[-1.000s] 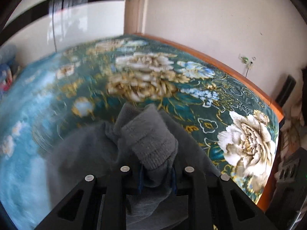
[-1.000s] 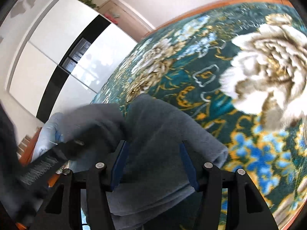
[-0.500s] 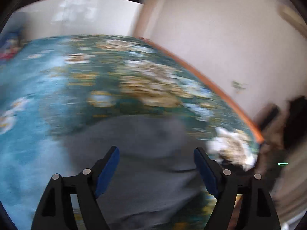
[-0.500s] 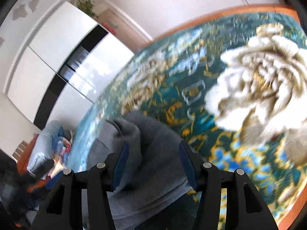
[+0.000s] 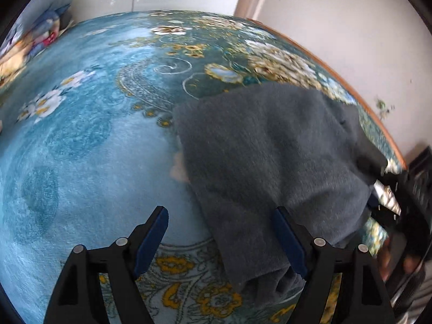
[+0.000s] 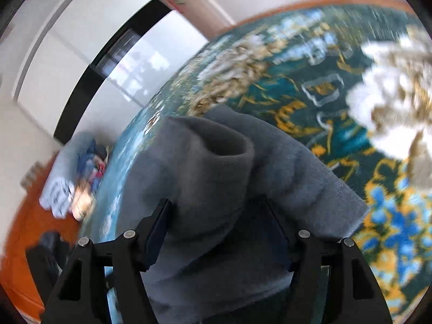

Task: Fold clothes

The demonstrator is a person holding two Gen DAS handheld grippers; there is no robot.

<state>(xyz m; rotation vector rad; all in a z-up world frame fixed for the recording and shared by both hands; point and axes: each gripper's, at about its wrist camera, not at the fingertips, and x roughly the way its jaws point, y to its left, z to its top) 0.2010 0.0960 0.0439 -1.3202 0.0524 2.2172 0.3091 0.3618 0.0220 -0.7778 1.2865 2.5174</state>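
The grey garment [image 5: 272,162] lies in a loose fold on the floral bedspread [image 5: 81,148], toward its wall-side edge. The left gripper [image 5: 220,240] has let go of the cuff it pinched a second ago; its fingers are spread above the garment's near corner. The right gripper [image 6: 216,232] has just been widening, cloth between its fingers, apparently unpinched, though blur hinders. This fold looks laid; another likely follows.
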